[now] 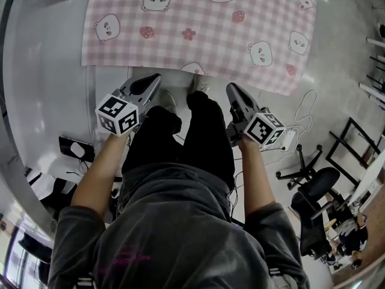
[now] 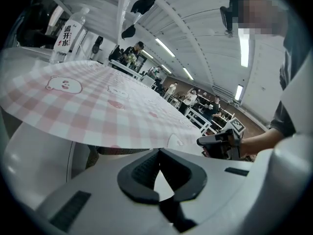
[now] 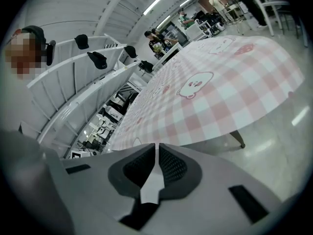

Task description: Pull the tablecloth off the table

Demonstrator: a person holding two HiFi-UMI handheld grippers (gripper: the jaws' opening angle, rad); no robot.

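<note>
**A:** Open air ahead of the left claw (image 1: 154,80) and the right claw (image 1: 232,90), both closed on nothing. Not a thing between their tips and the near hem of the tablecloth (image 1: 198,29).

**B:** And under that hem?

**A:** It juts out past the worktop (image 2: 34,155), so there's a free slot beneath it.

**B:** Anything in the way?

**A:** The person's legs (image 1: 186,131) fill the gap between the two claws. Up on the cloth, a bottle (image 2: 68,33) stands at the far left corner.

**B:** Right side?

**A:** Open floor, with cables (image 1: 304,110) trailing near the right claw and an office chair (image 1: 316,188) well apart.
</note>
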